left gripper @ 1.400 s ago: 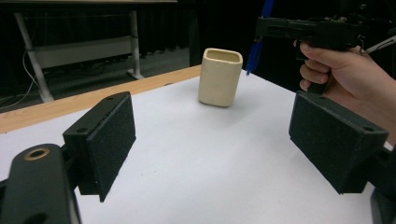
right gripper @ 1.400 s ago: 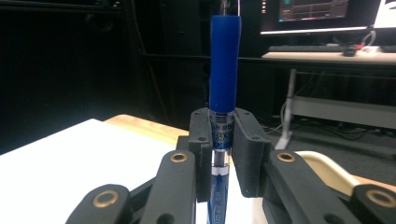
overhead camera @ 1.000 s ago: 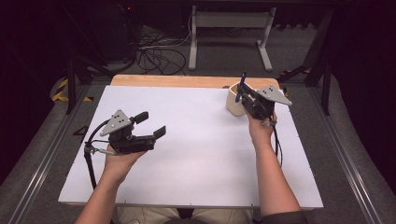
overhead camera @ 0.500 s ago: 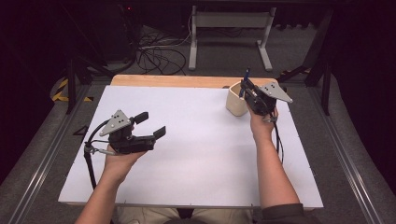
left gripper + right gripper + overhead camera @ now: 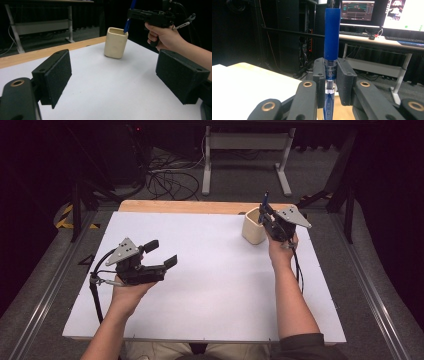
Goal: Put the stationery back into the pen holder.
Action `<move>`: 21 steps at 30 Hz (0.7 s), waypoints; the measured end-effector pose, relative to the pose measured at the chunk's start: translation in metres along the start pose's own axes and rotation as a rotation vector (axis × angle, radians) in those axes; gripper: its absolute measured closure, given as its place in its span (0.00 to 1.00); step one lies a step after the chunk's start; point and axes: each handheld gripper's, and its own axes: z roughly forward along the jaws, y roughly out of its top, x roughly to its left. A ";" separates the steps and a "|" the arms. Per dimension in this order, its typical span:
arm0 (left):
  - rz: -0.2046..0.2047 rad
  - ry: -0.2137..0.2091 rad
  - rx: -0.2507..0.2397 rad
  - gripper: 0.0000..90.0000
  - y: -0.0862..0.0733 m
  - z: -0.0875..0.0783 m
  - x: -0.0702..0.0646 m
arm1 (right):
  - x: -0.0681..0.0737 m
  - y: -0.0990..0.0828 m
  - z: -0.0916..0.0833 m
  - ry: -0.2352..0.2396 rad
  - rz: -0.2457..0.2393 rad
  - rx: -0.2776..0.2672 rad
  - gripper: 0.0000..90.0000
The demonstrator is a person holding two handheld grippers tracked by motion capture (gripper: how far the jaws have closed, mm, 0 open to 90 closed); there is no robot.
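Blue pen (image 5: 331, 40): plastic barrel with a matte blue cap on top; printed band and clear section lower down, lettering too small to read; stands near upright, slightly tilted; in the left gripper view its lower end (image 5: 127, 25) sits at the cup's rim, whether inside or just over it I cannot tell
Right gripper (image 5: 331, 77): jaws pressed onto the pen from both sides, pinching it below the cap; held in the person's right hand (image 5: 281, 251) at the far right of the table, just beside the cup
Cup (image 5: 253, 226): cream, squarish with rounded corners, open top; upright on the white sheet near the far edge; seen closer from the left gripper (image 5: 115, 42)
Left gripper (image 5: 160, 254): jaws spread wide, nothing between the pads; black foam pads (image 5: 58, 75) face each other; held low over the near left of the table, well apart from the cup, pointing towards it
Table (image 5: 210, 285): white sheet over a wooden top; bare wood strip along the far edge
Around: cables (image 5: 165, 180) on the grey floor beyond the table; a white frame stand (image 5: 245, 142) behind; lit monitors (image 5: 357, 10) on a desk in the right gripper view
In the way: nothing lies on the sheet between the left gripper and the cup
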 end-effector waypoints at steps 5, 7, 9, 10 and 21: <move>0.001 -0.002 0.001 0.16 0.000 0.000 0.000 | -0.001 -0.004 0.003 -0.004 0.000 0.017 0.88; -0.004 -0.001 -0.001 0.16 -0.001 0.001 0.000 | -0.002 -0.006 0.004 -0.005 0.004 0.030 0.88; -0.005 0.000 0.001 0.16 -0.001 0.001 0.000 | -0.003 -0.007 0.005 -0.006 0.007 0.040 0.88; -0.007 0.002 0.002 0.16 -0.002 0.002 0.000 | -0.003 -0.008 0.006 -0.002 0.011 0.045 0.88; -0.002 0.000 0.009 0.16 -0.003 0.002 0.000 | -0.003 -0.015 0.011 -0.001 0.018 0.092 0.87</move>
